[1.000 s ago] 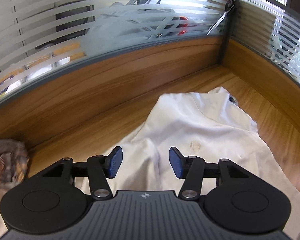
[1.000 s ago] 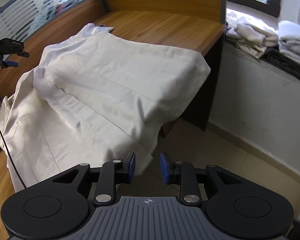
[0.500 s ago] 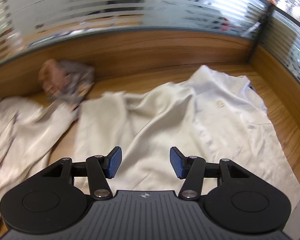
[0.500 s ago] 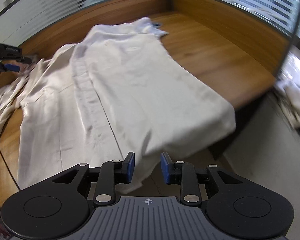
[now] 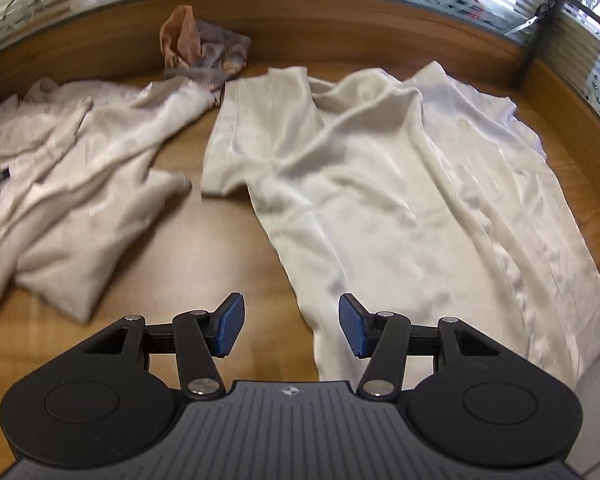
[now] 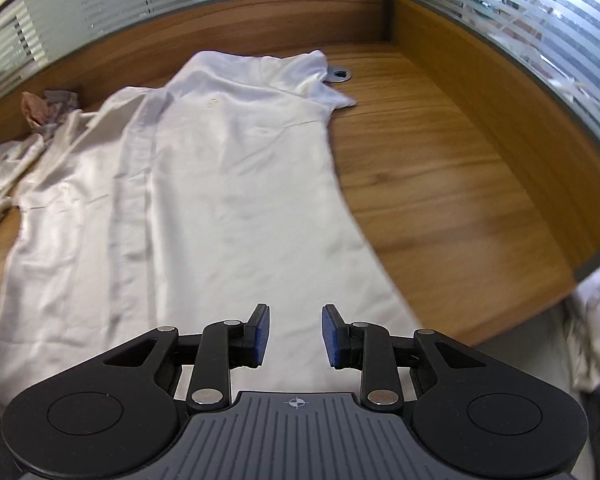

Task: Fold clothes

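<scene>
The white shirt (image 6: pixel 228 184) lies spread on the wooden desk (image 6: pixel 440 168), near hem over the edge, no fold made yet; both the left gripper (image 5: pixel 291 330) and right gripper (image 6: pixel 294 334) hover open, empty; 1 beige garment (image 5: pixel 80 184) waits at left.

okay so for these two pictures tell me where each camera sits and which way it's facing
Left wrist: rides on the left tool, angled down at the desk; white shirt ahead, beige garment left; only its open blue fingers show.
Right wrist: rides on the right tool, angled down along the same shirt toward the corner partition; only its open fingers show.
Shared: the shirt, desk, crumpled patterned cloth.
</scene>
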{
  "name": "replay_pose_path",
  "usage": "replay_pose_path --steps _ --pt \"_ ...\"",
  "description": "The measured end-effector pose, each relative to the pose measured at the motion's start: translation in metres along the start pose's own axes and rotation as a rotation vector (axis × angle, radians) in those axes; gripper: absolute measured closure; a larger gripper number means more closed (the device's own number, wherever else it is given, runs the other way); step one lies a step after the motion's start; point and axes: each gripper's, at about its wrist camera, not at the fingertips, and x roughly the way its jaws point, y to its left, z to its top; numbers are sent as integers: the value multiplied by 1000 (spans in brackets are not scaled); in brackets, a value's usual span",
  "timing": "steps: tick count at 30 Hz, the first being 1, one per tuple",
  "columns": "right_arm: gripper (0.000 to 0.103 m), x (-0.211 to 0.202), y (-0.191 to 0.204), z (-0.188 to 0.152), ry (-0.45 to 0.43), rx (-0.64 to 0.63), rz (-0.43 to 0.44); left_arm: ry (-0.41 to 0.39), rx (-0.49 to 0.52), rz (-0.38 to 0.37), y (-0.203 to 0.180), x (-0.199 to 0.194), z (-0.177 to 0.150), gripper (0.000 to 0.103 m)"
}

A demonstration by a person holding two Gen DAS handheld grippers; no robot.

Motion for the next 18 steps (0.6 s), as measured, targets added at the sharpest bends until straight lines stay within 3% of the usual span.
replay_pose_path --steps 3,6,9,11,18 --pt "71 20 -18 13 22 -29 5 13 -51 -8 -8 2 -20 53" --pt "66 46 -33 25 57 -60 25 33 -114 33 -20 10 -35 66" --pt "65 64 -39 36 69 -110 52 23 -183 68 -30 14 -43 72" --pt "60 76 -43 43 76 -145 70 24 -222 97 -35 17 -48 74" --pt "60 98 -50 50 120 -214 151 39 -292 208 -49 20 -63 78"
